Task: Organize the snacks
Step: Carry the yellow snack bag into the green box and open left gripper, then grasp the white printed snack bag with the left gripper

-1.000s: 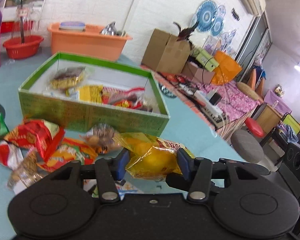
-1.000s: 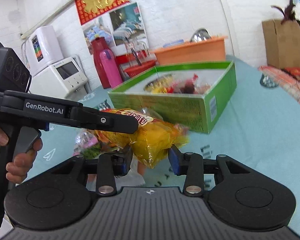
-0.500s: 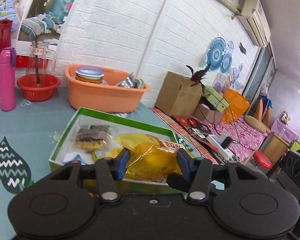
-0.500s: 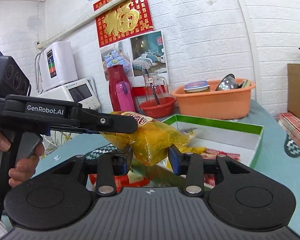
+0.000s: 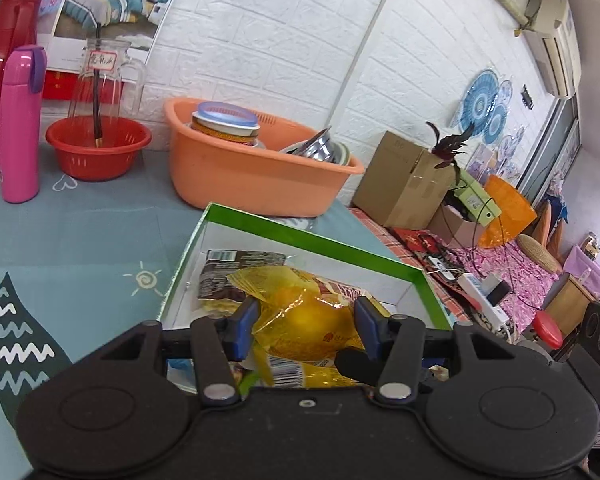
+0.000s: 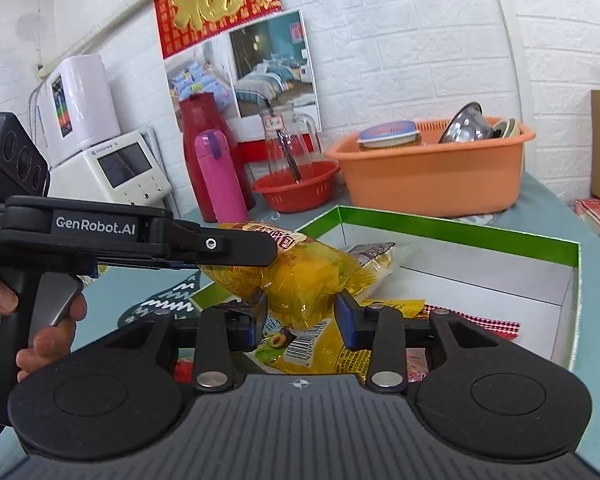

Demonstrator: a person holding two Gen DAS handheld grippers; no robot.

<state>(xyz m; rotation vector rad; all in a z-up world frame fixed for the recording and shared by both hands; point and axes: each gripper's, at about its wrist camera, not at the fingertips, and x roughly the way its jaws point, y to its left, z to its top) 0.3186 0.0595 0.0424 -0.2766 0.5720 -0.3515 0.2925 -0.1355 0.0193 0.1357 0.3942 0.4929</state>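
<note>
Teal table, green box (image 6: 440,227) part-filled — both grippers, left (image 5: 303,330) and right (image 6: 300,320), clamped on one yellow snack bag (image 6: 300,280) above it — drop pending.

We are seeing both views evenly and brightly lit, with soft, faint shadows. Fisheye distortion is bending the white brick wall (image 5: 260,40) and darkening the corners. Glare is glinting off the yellow snack bag (image 6: 300,280). The red banner (image 6: 216,0) is smearing slightly; nearer things are staying sharp.
</note>
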